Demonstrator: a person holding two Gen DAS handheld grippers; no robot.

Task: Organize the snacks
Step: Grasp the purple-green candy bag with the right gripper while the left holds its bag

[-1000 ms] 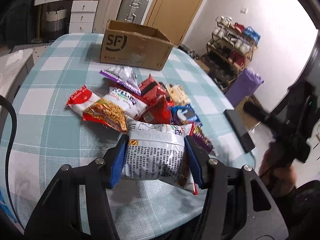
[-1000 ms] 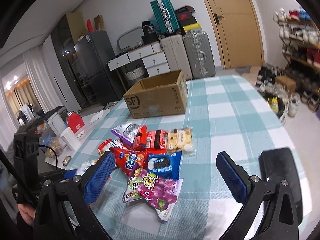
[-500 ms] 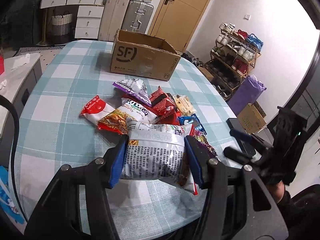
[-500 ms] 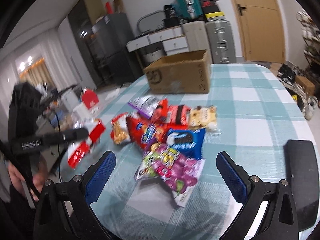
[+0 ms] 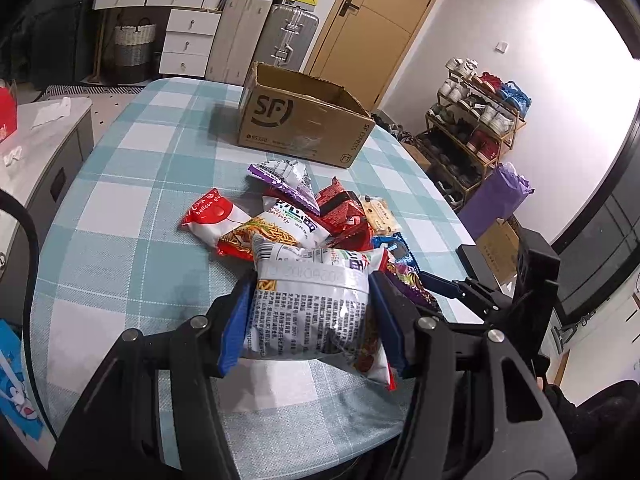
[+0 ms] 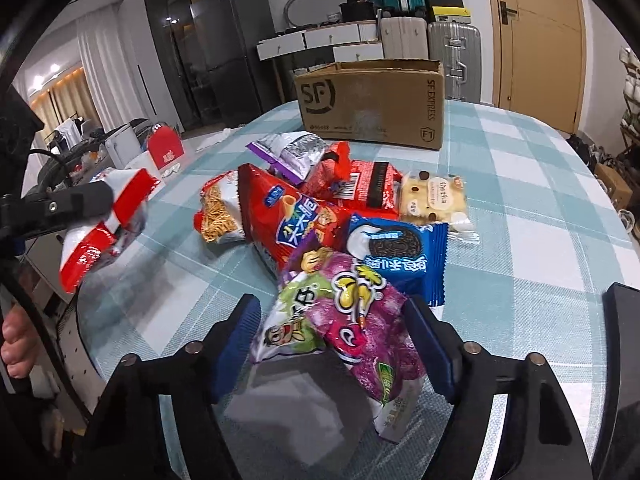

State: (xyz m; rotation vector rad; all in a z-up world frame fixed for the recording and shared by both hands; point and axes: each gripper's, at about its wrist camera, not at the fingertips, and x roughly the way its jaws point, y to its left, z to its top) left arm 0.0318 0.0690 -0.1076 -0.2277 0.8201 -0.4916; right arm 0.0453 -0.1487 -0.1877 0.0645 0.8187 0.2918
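My left gripper (image 5: 312, 320) is shut on a white and red snack bag (image 5: 310, 312) and holds it above the table's near edge; the bag also shows in the right wrist view (image 6: 108, 224). My right gripper (image 6: 334, 344) is open, its blue pads on either side of a purple and green snack bag (image 6: 344, 324) that lies on the table. A pile of snacks (image 6: 320, 208) lies behind it. An open cardboard SF box (image 6: 372, 104) stands at the far side; it also shows in the left wrist view (image 5: 300, 116).
The table has a teal checked cloth (image 6: 520, 200). A black flat object (image 6: 624, 320) lies at its right edge. A shoe rack (image 5: 476, 120), suitcases (image 5: 272, 36) and a drawer unit (image 5: 184, 36) stand around the room.
My right gripper has moved forward and down over the purple bag, and its fingers have narrowed around it. My left gripper keeps its bag and has turned slightly.
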